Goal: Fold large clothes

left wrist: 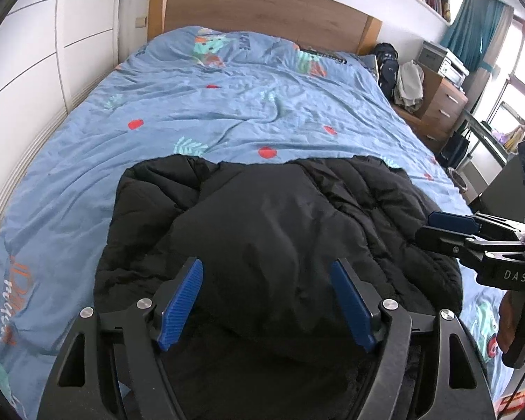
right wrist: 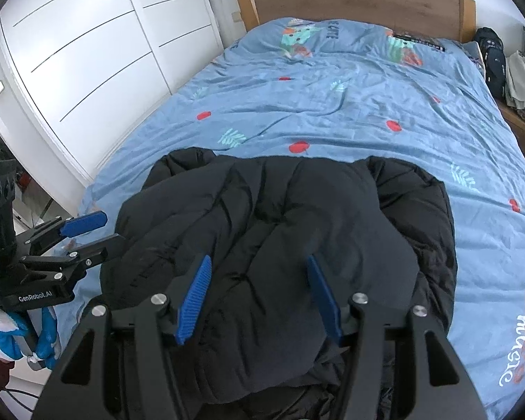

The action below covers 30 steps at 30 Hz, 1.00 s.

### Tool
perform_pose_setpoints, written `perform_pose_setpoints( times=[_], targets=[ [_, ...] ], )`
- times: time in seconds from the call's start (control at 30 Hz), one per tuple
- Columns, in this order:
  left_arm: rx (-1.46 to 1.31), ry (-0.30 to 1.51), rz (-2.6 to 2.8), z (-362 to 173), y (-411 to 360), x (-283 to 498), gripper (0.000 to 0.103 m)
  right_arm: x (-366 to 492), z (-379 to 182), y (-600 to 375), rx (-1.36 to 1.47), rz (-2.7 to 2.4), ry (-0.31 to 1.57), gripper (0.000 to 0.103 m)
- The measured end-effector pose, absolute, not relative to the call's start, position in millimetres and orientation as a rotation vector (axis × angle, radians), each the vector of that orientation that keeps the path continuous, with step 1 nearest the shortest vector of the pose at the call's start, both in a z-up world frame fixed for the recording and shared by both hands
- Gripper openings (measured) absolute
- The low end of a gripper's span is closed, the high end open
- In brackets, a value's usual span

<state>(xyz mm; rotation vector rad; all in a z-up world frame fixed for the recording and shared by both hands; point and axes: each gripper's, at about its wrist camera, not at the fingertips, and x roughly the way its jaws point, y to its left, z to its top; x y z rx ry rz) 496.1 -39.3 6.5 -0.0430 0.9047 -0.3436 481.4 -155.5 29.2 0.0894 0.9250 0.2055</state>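
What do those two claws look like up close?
Both are black metal frames with silver bolts and ribbed blue pads. The left claw carries white "GenRobot.AI" lettering, the right claw "DAS". A white-and-blue glove covers the left hand.

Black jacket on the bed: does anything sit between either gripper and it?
Nothing visible does. The left gripper and right gripper both stand open directly over the black jacket, with only its fabric under their pads.
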Motion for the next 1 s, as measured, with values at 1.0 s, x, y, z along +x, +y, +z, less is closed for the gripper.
perform_pose_setpoints(
  times=[1.0],
  targets=[
    [-0.037, 0.971, -0.224, -68.1, -25.8, 485.8, 0.097, 479.3, -66.6, -163.4, -0.052, 0.164, 1.066, 0.061]
  ],
)
